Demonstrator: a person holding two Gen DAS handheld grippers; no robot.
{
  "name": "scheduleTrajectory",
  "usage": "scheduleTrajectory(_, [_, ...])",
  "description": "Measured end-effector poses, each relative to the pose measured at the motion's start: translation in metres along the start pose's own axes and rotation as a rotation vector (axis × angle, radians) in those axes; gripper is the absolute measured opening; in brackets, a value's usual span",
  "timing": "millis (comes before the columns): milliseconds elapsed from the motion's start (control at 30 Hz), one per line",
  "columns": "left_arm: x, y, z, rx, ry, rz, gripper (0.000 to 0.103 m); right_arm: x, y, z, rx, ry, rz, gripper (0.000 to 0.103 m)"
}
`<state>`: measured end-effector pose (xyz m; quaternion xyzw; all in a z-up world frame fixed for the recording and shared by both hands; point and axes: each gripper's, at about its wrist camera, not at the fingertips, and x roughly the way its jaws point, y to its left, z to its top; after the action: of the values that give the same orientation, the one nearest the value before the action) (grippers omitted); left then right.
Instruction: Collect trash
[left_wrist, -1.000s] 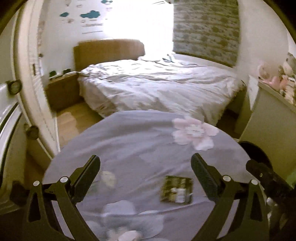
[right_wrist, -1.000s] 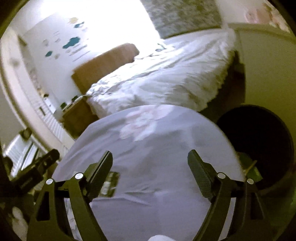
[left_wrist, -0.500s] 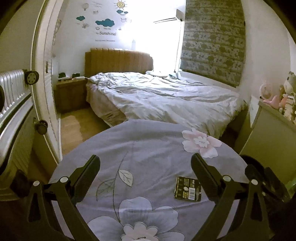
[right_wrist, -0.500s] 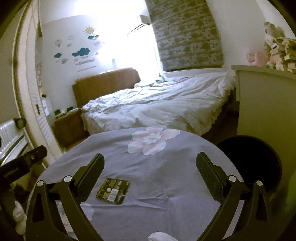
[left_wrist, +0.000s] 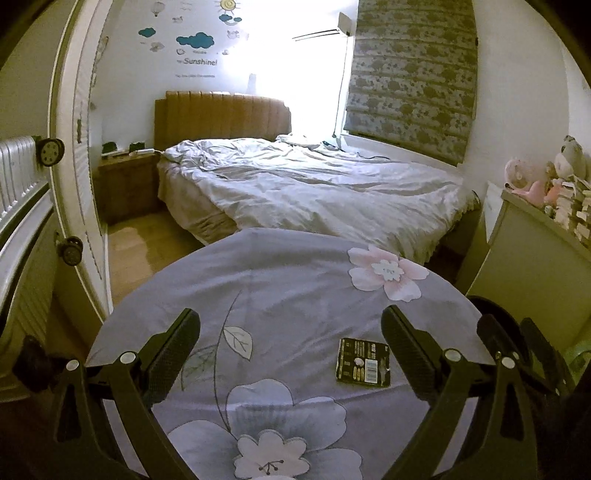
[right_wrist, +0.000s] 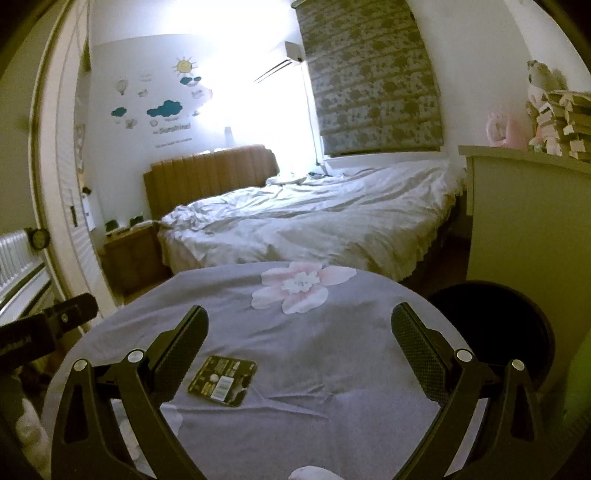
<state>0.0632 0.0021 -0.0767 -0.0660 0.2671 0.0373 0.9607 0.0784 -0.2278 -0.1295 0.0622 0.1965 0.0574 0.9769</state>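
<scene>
A flat black packet (left_wrist: 364, 362) with a white barcode label lies on the round table (left_wrist: 295, 280) under a purple flowered cloth. My left gripper (left_wrist: 290, 325) hovers open over the cloth, with the packet just inside its right finger. In the right wrist view the packet (right_wrist: 223, 380) lies close to the left finger of my right gripper (right_wrist: 300, 321), which stands wide open and holds nothing. Each gripper shows at the edge of the other's view. A round black bin (right_wrist: 491, 321) stands on the floor past the table's right edge.
An unmade bed (left_wrist: 314, 184) lies beyond the table. A pale cabinet (right_wrist: 528, 221) topped with toys and stacked blocks stands right of the bin. A white radiator (left_wrist: 18, 173), door frame and wooden nightstand (left_wrist: 125, 184) are on the left.
Both views have gone from blurred to steady. The right view has rolled level and its jaws have spread wider. The packet now sits closer to the right gripper's left finger.
</scene>
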Motion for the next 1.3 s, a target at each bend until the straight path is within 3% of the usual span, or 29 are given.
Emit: scheduleTrajectory(1300, [0.0041,-0.0009,-0.0053,0.009,0.027,0.006,0.097,0.0009,0.0002,0.0002,0.011,0.018,0.002,0.098])
